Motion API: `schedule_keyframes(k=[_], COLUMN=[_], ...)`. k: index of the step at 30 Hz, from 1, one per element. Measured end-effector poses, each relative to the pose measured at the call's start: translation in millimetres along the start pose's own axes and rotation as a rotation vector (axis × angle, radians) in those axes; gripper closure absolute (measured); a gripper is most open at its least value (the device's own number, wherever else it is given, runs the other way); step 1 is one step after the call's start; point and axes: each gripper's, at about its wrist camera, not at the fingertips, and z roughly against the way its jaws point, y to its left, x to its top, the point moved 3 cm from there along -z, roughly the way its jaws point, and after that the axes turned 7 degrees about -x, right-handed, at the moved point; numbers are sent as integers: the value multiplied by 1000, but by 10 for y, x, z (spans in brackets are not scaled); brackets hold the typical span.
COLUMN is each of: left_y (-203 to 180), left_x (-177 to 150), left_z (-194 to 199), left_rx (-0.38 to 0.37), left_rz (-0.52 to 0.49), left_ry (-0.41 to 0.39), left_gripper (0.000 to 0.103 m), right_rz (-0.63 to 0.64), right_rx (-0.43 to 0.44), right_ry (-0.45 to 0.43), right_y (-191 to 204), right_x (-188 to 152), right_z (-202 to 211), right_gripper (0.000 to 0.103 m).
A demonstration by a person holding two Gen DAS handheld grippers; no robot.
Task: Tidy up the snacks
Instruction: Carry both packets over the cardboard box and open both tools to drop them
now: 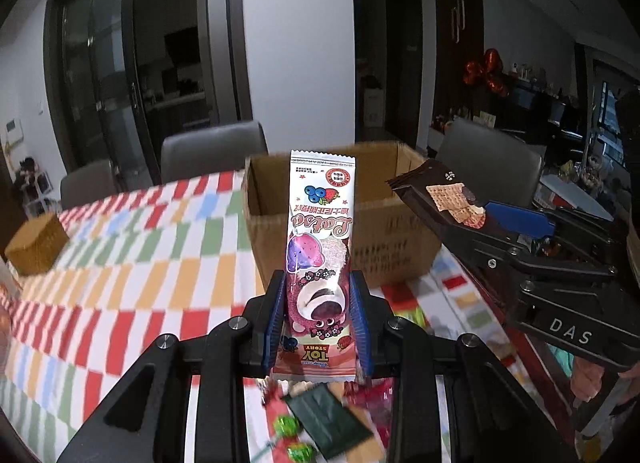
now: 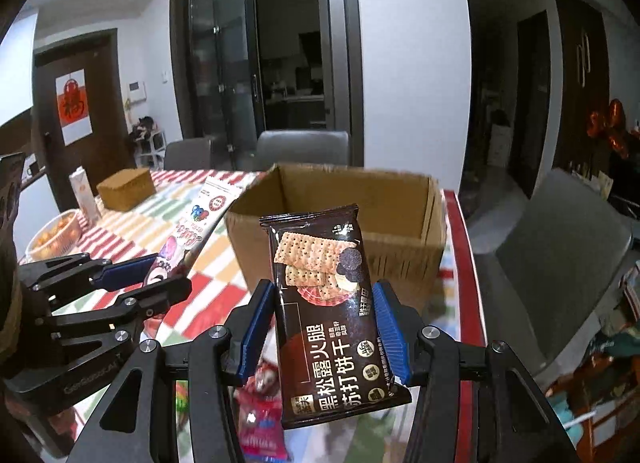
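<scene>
My left gripper (image 1: pixel 318 287) is shut on a pink and white Lotso snack packet (image 1: pixel 320 231) and holds it upright above the table, short of the open cardboard box (image 1: pixel 384 239). My right gripper (image 2: pixel 324 295) is shut on a dark brown cracker packet (image 2: pixel 324 303) and holds it upright in front of the same box (image 2: pixel 400 251). The right gripper and its packet (image 1: pixel 448 199) show at the right of the left wrist view. The left gripper and the Lotso packet (image 2: pixel 188 231) show at the left of the right wrist view.
Loose snacks lie on the checkered tablecloth (image 1: pixel 140 263) below the grippers: a dark green packet (image 1: pixel 328 419), green candies (image 1: pixel 296 451), red packets (image 2: pixel 260 415). A brown box (image 2: pixel 126 187), a carton (image 2: pixel 84 191) and a bowl (image 2: pixel 52 239) stand far left. Grey chairs (image 2: pixel 304 149) stand behind the table.
</scene>
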Motion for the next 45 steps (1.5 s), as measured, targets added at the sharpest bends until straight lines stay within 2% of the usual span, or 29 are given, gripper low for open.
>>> schedule_keyframes(k=[6,11,17,20,28,31,33,34,36,41,45], left_y=[70,132,244,287,376,375,359,357,365,375,421], left_x=[392,700,939,997,1061,1035,1022,1018,996,929,837], left_z=[-46,-162,-495,-654,-1065,-1154,-1163,-1140,-1072,-821,-580], left_rx=[33,43,46,18,-31,-15,-6,-4,11,57,83], left_rz=[-59,-85,-95,-75,-24,-38,-39,-37,-41,-56,-46], left_ry=[-46,-52,3,42,127,140,145,136,121,94,67], left_gripper=[72,72,72,72,71,69,55,53,48,34,29], right_rz=[38,49,59,70,41,25,23,20,14,39,56], right_rx=[-23,-25,-45,-54,-54,-52,-58,-65,-75,-98,-98], right_ry=[-35,-31,-11,13,94,120,130,135,134,98,59], right_y=[-43,-120,-208,-204,-291,-331,-343,-362,-379,-319,-231], right_x=[391,710,943,965,1071,1069,1053,1044,1036,973,896], right_z=[-75,-211,-390,-525,-919,-1031,-1086,-1098,-1095,-908,-667], right_gripper=[51,51,51,51,51,51,49,43,40,40,40])
